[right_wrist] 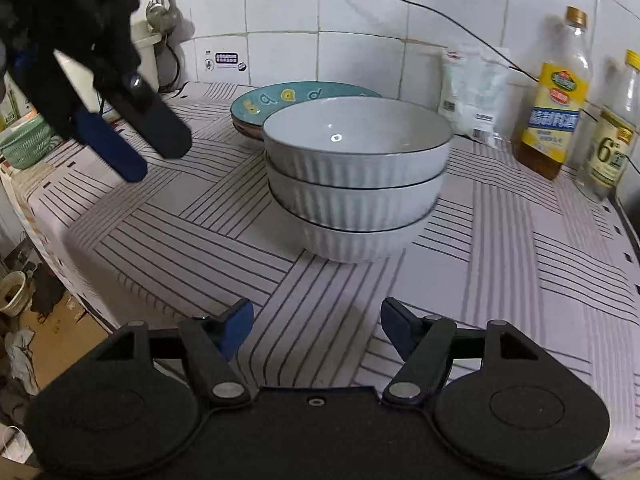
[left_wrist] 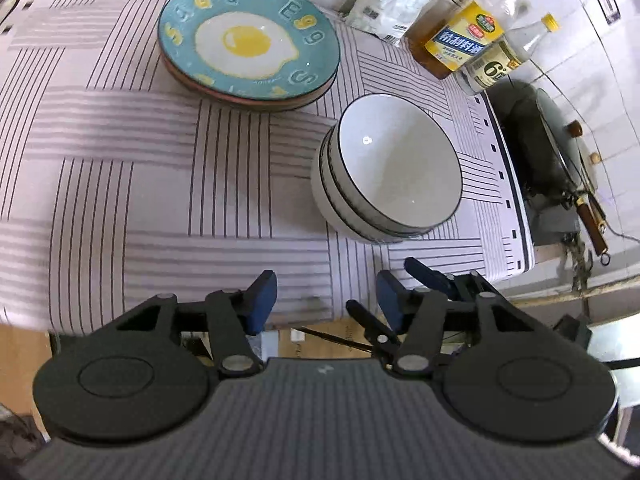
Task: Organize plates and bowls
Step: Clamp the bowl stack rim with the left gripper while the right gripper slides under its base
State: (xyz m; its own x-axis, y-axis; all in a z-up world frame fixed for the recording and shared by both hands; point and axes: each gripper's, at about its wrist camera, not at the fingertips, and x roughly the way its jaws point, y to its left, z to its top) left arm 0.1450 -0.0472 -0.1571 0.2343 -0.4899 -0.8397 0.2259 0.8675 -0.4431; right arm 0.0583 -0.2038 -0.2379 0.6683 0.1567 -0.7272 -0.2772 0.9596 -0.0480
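Both sets of jaws stand released with nothing between them. The right gripper (right_wrist: 316, 330) shows its blue pads parted over bare cloth, on the near side of the bowl stack (right_wrist: 356, 180) and well short of it. The left gripper (left_wrist: 326, 300) is likewise spread and holds nothing; seen from the right wrist, it hangs above the cloth to the left of the bowl stack.

The bowl stack, taken here as the landmark, consists of three ribbed white bowls nested upright on the striped tablecloth (left_wrist: 160, 184). The plate stack (left_wrist: 248, 44), topped by a teal plate with a fried-egg design, lies flat just behind the bowl stack, apart from it. How many plates lie under the top one cannot be counted with confidence; their edges are partly shadowed. Bottles (right_wrist: 556, 116) and a white packet (right_wrist: 472, 92) stand to the right of the bowl stack, against the tiled wall.

Judged status: both stacks appear formed, and no loose dish shows on the cloth. Recommended procedure: keep the jaws spread, draw each gripper back along its own line, and avoid sweeping sideways past the bowl rims, since a nested stack tips easily.
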